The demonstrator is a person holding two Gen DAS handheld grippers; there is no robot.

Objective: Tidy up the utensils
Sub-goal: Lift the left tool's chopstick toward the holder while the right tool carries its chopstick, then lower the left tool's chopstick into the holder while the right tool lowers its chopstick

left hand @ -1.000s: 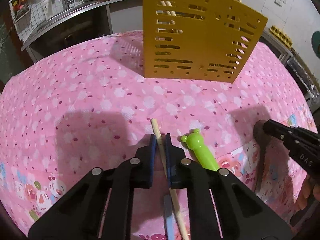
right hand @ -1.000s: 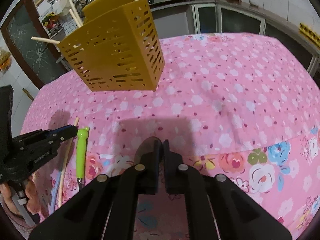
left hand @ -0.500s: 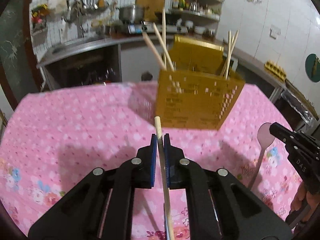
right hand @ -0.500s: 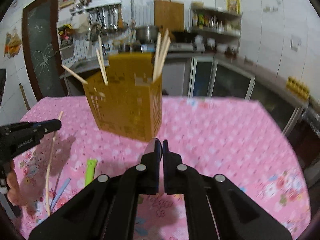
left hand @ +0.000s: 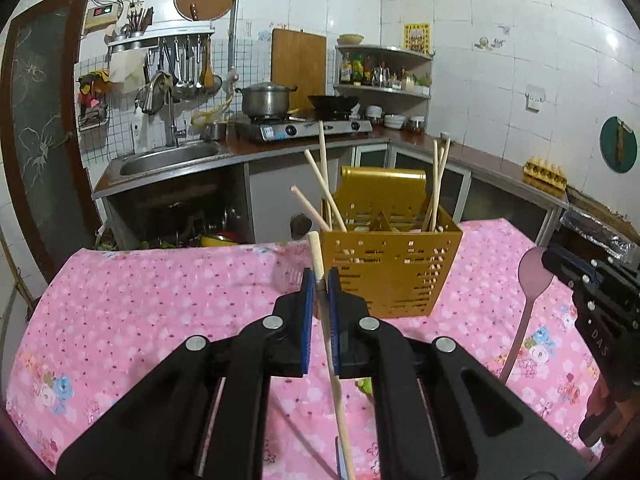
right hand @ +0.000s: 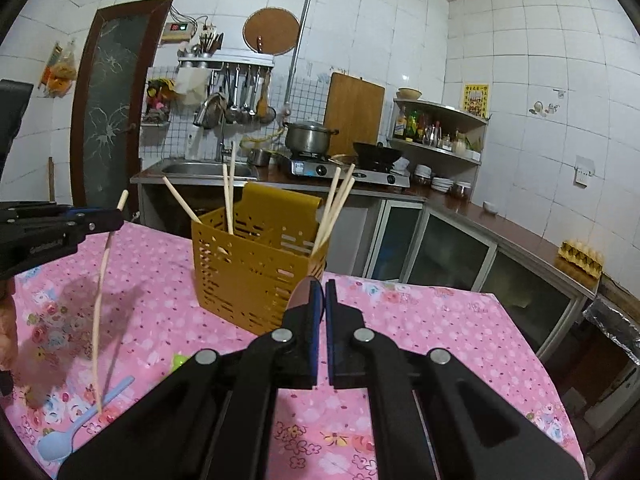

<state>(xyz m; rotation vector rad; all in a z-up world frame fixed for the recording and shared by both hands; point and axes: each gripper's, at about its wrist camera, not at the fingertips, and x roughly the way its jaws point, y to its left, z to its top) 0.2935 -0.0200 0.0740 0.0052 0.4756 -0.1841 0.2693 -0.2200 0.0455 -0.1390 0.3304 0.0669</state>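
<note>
The yellow slotted caddy (left hand: pixel 390 276) stands on the tabletop (left hand: pixel 160 300) straight ahead of the left gripper (left hand: pixel 320 300) and a little below its fingertips, so the move that matters is forward and then down into the open top. The left gripper is clamped narrow on a wooden chopstick (left hand: pixel 328 344), whose long axis runs nearly upright through the jaws: the blunt top pokes out above the pads and the long lower part hangs down toward the cloth. The caddy's near left compartment, already holding several chopsticks (left hand: pixel 320 192), looks like the likely slot, and the stick would need lifting clear of the rim first. The right gripper (right hand: pixel 320 304) is closed tight on the bowl end of a mauve spoon (left hand: pixel 528 304), the handle hanging downward; it sits off to the caddy's right, at about the same reach. Left on the tabletop, near the grippers, are a pale blue spoon (right hand: pixel 80 424) and a green utensil (right hand: pixel 180 360), mostly hidden.
</note>
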